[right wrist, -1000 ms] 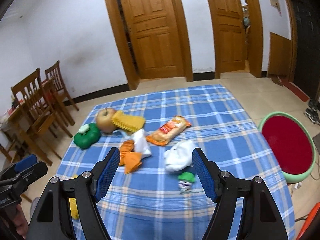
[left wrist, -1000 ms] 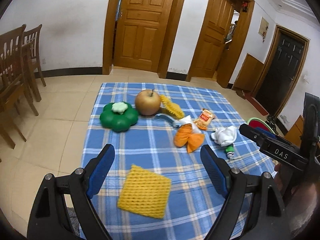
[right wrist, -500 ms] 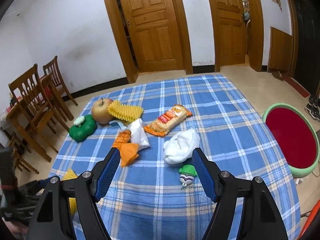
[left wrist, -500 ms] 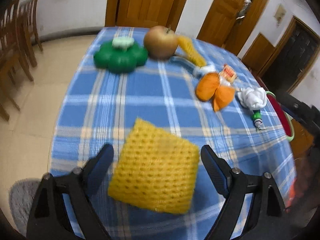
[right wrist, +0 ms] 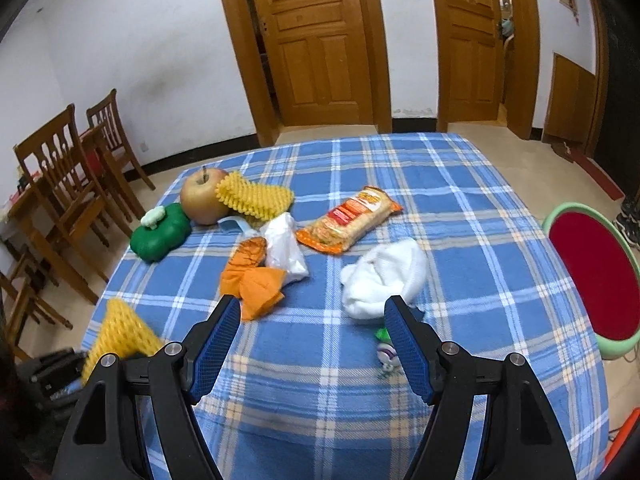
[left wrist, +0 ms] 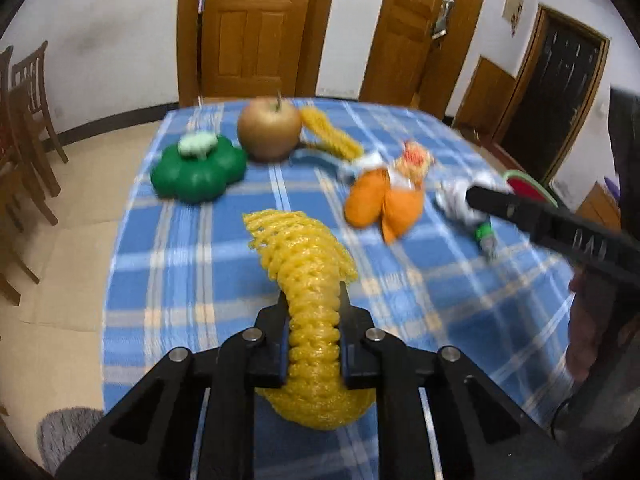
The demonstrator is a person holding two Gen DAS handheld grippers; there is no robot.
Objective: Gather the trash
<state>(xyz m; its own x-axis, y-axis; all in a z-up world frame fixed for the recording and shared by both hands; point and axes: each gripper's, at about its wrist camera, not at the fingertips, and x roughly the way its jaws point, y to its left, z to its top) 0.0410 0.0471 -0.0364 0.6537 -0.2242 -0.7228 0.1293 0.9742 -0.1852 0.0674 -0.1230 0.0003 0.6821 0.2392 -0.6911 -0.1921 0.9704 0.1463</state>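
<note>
My left gripper (left wrist: 313,308) is shut on a yellow foam fruit net (left wrist: 308,276), squeezed and bent up between its pads near the table's front left edge. The same net (right wrist: 120,332) shows at the lower left in the right wrist view. My right gripper (right wrist: 312,316) stands open above the blue checked cloth (right wrist: 460,208), nothing between its fingers. Just ahead of it lie a crumpled white tissue (right wrist: 384,276), orange peel (right wrist: 252,280), a white plastic bag (right wrist: 284,248), a snack wrapper (right wrist: 352,220), a second yellow net (right wrist: 252,200) and a small green-capped item (right wrist: 386,344).
An apple (right wrist: 202,196) and a green toy pumpkin (right wrist: 160,234) sit at the table's far left. A red bin with a green rim (right wrist: 592,280) stands on the floor to the right. Wooden chairs (right wrist: 60,184) stand at the left, doors behind.
The left gripper's jaws closed on the flat yellow net, which now bulges upward between them. Both grippers came lower and closer to the table.
</note>
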